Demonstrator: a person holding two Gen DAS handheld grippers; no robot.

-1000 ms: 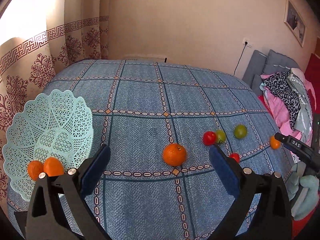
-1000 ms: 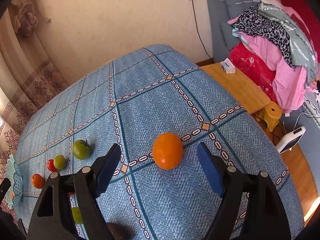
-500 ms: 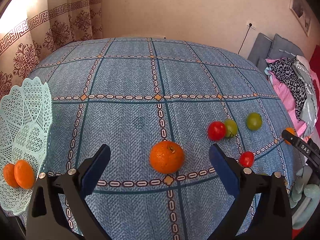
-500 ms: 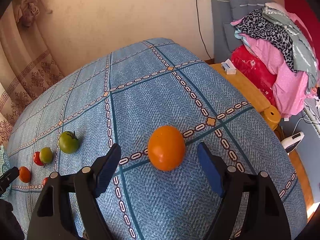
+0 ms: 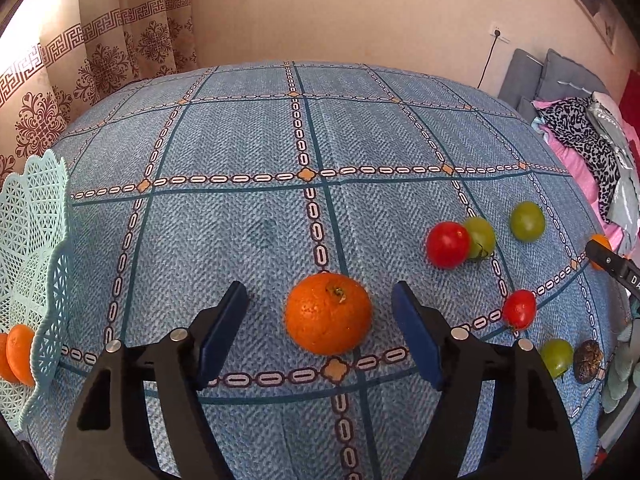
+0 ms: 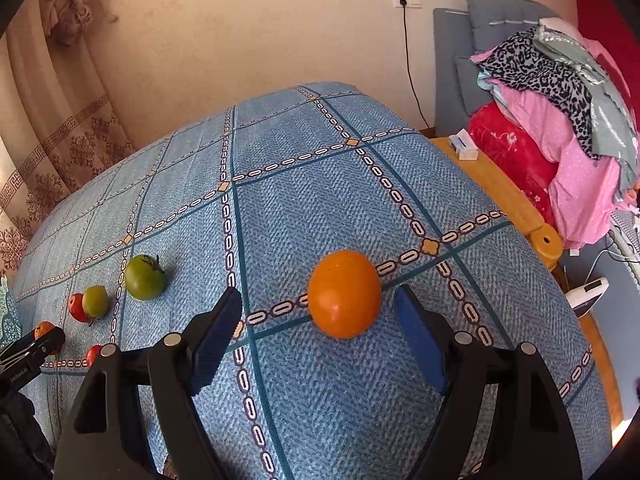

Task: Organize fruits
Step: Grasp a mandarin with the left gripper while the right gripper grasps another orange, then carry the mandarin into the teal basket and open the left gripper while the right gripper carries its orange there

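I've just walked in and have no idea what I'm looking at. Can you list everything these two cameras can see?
Orange: 1, orange, on the bed between the left fingers.
Smooth orange fruit: 1, orange, between the right fingers.
Oranges in basket: 2, orange, far left.
Basket: 1, pale green lattice, left bed edge.
Red tomatoes: 2, red, right of the orange.
Green tomatoes: 3, green, among the red ones.
Dark fruit: 1, brown, wrinkled, right edge.
Bedspread: 1, blue checked.
Clothes pile: pink, red, leopard print, on the grey sofa.
Left gripper: black, blue pads, open.
Right gripper: the same, open.
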